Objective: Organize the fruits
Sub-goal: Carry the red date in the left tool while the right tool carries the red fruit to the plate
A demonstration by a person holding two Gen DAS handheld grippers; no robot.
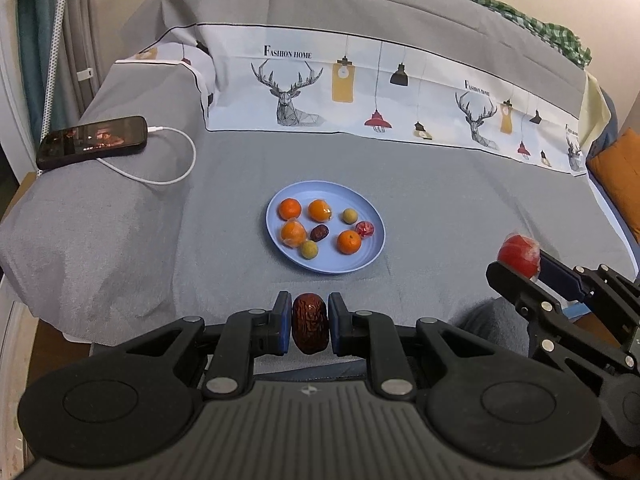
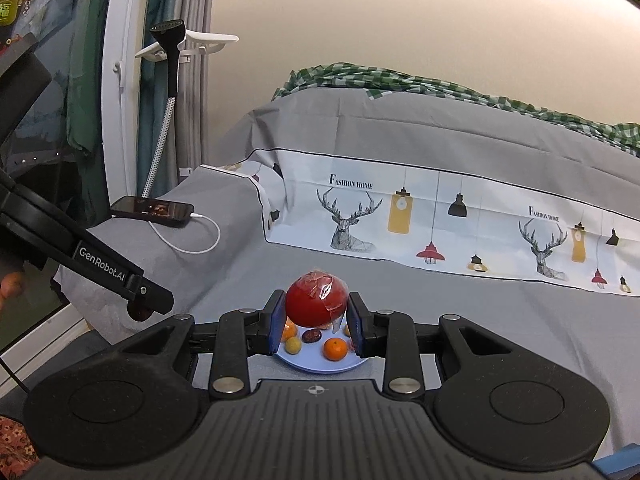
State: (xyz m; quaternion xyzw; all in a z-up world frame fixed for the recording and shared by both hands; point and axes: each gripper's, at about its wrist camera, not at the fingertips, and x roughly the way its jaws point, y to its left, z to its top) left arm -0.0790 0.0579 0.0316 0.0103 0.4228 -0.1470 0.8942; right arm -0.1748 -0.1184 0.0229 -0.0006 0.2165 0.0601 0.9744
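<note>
Left wrist view: left gripper (image 1: 310, 328) clamped on a wrinkled dark brown date (image 1: 310, 329), blue pads touching both its sides, date upright between them. Held above the grey sheet (image 1: 460, 208), just on the near side of the blue plate (image 1: 374, 256). On that plate: four oranges, among them one at the far left (image 1: 289, 208), one beside it (image 1: 320, 210), one wrapped in film at the near left (image 1: 293, 233) and one at the near middle (image 1: 349, 241). Two small yellow-green fruits as well, one toward the far right (image 1: 349, 216), one at the near edge (image 1: 309, 249). Small dark date (image 1: 319, 233) near the plate's middle, small red wrapped fruit (image 1: 365, 229) at its right. Well to the right of the plate, right gripper (image 1: 520, 264) closed on a red film-wrapped fruit (image 1: 518, 258), raised off the sheet. Far left of the plate, black phone (image 1: 92, 141) on a raised fold of bedding, white cable (image 1: 160, 160) plugged in.

Right wrist view: right gripper (image 2: 316, 312) pinching the red wrapped fruit (image 2: 316, 300) between both pads, directly above the plate (image 2: 320, 364), partly hidden beneath it. Visible below the fruit: an orange (image 2: 335, 349), a yellow-green fruit (image 2: 293, 345), the small date (image 2: 312, 335). Left of the plate, the other gripper's black finger, with a dark object at its tip. Beyond the plate, printed pillowcase (image 2: 440, 216) with deer and lamps.
</note>
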